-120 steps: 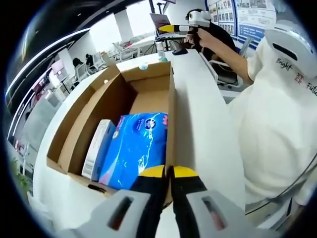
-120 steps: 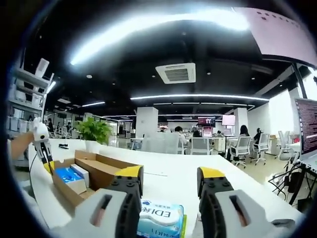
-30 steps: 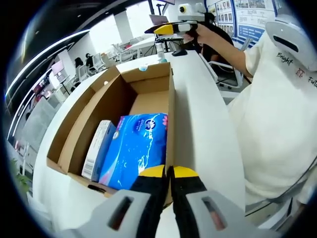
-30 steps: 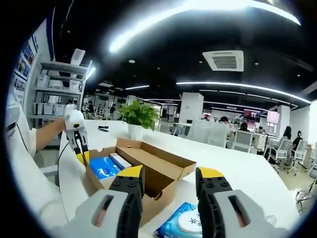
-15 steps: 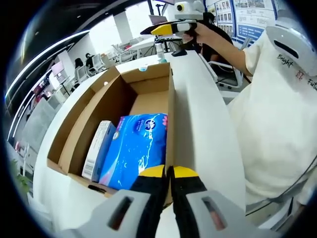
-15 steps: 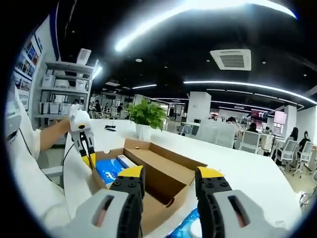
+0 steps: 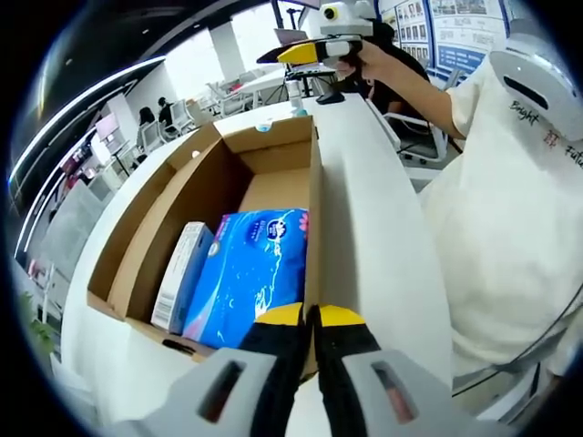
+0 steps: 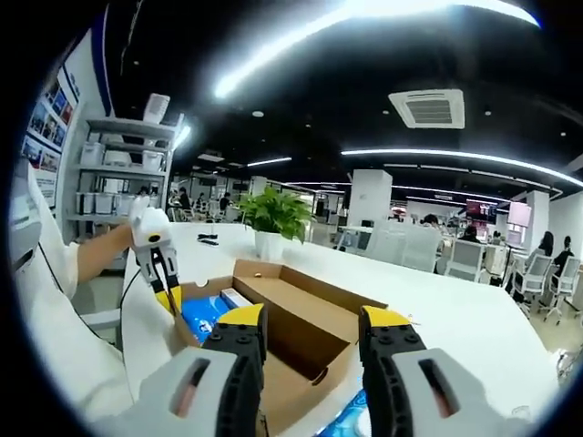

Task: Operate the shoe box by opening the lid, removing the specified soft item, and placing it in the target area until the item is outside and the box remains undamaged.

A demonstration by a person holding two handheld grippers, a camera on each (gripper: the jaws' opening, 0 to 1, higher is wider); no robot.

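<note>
Two packs lie inside the open brown cardboard shoe box (image 7: 228, 191): a blue soft tissue pack (image 7: 250, 269) and a white carton (image 7: 180, 271). Left gripper (image 7: 311, 320), jaws together, pinches the box's near wall, probably steadying it; right gripper (image 8: 310, 330), jaws apart, hangs above the box's far end.

Matt cardboard shoe box (image 7: 214, 173), glossy pack (image 7: 250, 269)
</note>
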